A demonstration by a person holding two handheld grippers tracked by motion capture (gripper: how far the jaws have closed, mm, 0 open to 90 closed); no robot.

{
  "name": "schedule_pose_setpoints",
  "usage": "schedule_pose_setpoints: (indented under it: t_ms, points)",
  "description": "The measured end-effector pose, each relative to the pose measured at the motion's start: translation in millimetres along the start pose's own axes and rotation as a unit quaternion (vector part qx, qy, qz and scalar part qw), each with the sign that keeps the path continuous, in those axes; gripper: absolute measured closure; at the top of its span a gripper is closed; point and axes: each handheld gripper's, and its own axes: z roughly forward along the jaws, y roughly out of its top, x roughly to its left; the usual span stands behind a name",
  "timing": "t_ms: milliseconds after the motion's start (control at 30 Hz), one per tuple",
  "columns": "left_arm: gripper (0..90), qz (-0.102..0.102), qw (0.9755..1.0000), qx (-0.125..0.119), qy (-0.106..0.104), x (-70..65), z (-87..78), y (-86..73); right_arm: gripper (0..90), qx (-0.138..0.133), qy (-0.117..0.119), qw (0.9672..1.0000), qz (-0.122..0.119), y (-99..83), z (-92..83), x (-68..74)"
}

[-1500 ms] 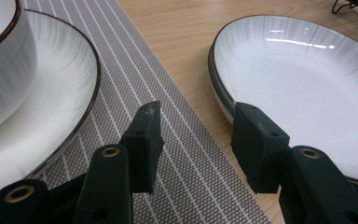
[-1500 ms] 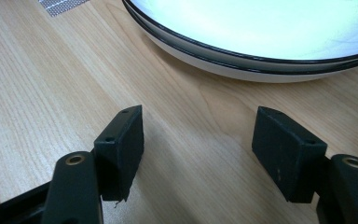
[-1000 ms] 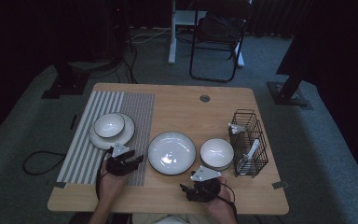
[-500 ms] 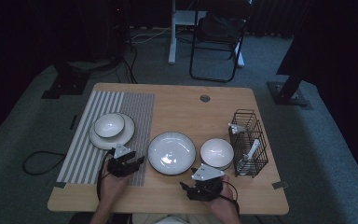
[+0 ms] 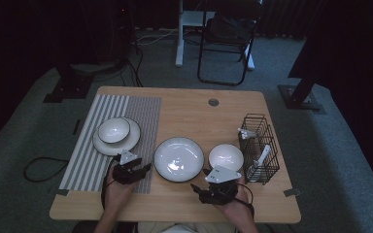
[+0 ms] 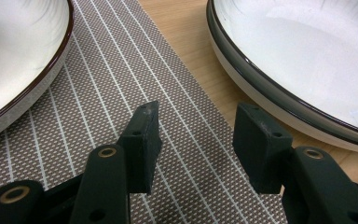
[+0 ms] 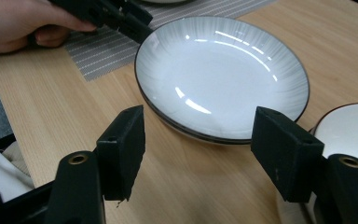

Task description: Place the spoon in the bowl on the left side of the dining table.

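Observation:
A large white plate [image 5: 178, 158] with a dark rim lies mid-table, also in the left gripper view [image 6: 307, 70] and the right gripper view [image 7: 221, 74]. A small white bowl [image 5: 226, 158] sits just right of it [image 7: 349, 130]. On the striped placemat [image 5: 126, 111] rests another plate carrying a bowl [image 5: 116, 133]. My left gripper [image 5: 144, 169] stands open and empty over the placemat's right edge [image 6: 196, 140], beside the big plate's left rim. My right gripper [image 5: 197, 191] hovers open and empty in front of that plate [image 7: 200, 154].
A black wire basket [image 5: 259, 148] with white utensils stands at the table's right side. A cable hole [image 5: 213, 102] is near the far edge. A chair [image 5: 226, 39] stands beyond the table. The left hand [image 7: 23, 23] and its gripper show in the right gripper view.
The right gripper has lifted slightly off the table near the front edge. The left gripper has stayed where it was.

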Motion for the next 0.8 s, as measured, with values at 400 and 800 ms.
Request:
schedule_pose_setpoints:
  t_ms: [400, 800]
  points:
    - [52.2, -0.002, 1.0000, 0.003, 0.000, 0.3, 0.4, 0.1, 34.0, -0.013, 0.001, 0.9999, -0.009, 9.9, -11.5, -4.3]
    - [51.9, -0.012, 0.9999, 0.004, -0.004, 2.2, 0.7, 0.2, 34.5, -0.034, -0.008, 0.9993, -0.017, 20.1, -36.4, -13.1]
